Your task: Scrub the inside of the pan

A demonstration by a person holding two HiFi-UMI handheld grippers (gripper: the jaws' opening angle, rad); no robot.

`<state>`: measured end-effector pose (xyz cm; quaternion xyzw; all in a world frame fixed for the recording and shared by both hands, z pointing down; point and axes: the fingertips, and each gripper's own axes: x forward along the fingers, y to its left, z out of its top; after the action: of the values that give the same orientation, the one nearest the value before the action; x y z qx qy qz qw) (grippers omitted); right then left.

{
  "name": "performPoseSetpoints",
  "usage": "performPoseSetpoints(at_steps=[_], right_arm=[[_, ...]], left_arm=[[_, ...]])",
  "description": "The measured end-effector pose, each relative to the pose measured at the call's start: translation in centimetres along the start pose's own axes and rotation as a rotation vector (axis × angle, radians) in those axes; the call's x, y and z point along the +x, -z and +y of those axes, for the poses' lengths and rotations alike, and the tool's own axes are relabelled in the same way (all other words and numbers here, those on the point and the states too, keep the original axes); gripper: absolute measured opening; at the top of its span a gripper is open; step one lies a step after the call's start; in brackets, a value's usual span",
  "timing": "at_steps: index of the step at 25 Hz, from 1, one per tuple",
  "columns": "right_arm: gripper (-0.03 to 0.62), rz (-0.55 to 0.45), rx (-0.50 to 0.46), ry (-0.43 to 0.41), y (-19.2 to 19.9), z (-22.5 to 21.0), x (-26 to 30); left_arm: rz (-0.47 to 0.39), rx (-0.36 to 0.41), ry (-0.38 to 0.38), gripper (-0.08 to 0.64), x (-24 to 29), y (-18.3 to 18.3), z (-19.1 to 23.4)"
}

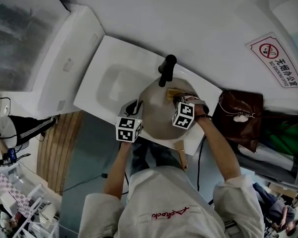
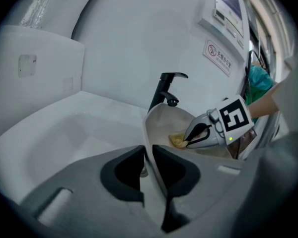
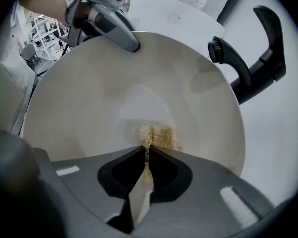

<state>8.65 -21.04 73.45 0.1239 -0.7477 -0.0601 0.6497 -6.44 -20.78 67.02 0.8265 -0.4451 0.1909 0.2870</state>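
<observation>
I am mid-scrub: my left hand-held gripper (image 2: 148, 155) is clamped on the rim of the pan (image 3: 104, 98), holding it over the sink (image 1: 107, 78) beside the tap (image 3: 260, 58). My right hand-held gripper (image 3: 146, 150) pinches a yellowish scrubbing pad (image 3: 158, 134) pressed against the pan's inside. Next, I judge, I should rub the pad across the rest of the surface with the rim held firm

Smooth matt pan (image 3: 114, 98), rough fibrous scourer (image 3: 158, 135)
</observation>
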Motion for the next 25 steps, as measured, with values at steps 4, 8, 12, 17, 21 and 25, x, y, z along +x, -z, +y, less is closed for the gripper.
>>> performPoseSetpoints(at_steps=[4, 8, 12, 17, 21, 25], right_arm=[[0.032, 0.001, -0.003, -0.009, 0.3, 0.6, -0.1], [0.032, 0.005, 0.011, -0.035, 0.8, 1.5, -0.2], [0.032, 0.013, -0.003, -0.053, 1.1, 2.5, -0.2], [0.032, 0.035, -0.035, -0.106, 1.6, 4.8, -0.6], [0.032, 0.042, -0.076, -0.158, 1.5, 6.9, -0.9], [0.032, 0.049, -0.108, -0.21, 1.4, 8.6, -1.2]], left_arm=[[0.002, 0.001, 0.0, 0.055, 0.0, 0.0, 0.0], [0.002, 0.003, 0.0, 0.055, 0.1, 0.0, 0.0], [0.002, 0.003, -0.002, 0.055, 0.1, 0.0, 0.0], [-0.002, 0.004, -0.003, 0.054, 0.1, 0.0, 0.0], [-0.005, 0.004, -0.006, 0.054, 0.2, 0.0, 0.0], [-0.002, 0.006, -0.007, 0.054, 0.1, 0.0, 0.0]])
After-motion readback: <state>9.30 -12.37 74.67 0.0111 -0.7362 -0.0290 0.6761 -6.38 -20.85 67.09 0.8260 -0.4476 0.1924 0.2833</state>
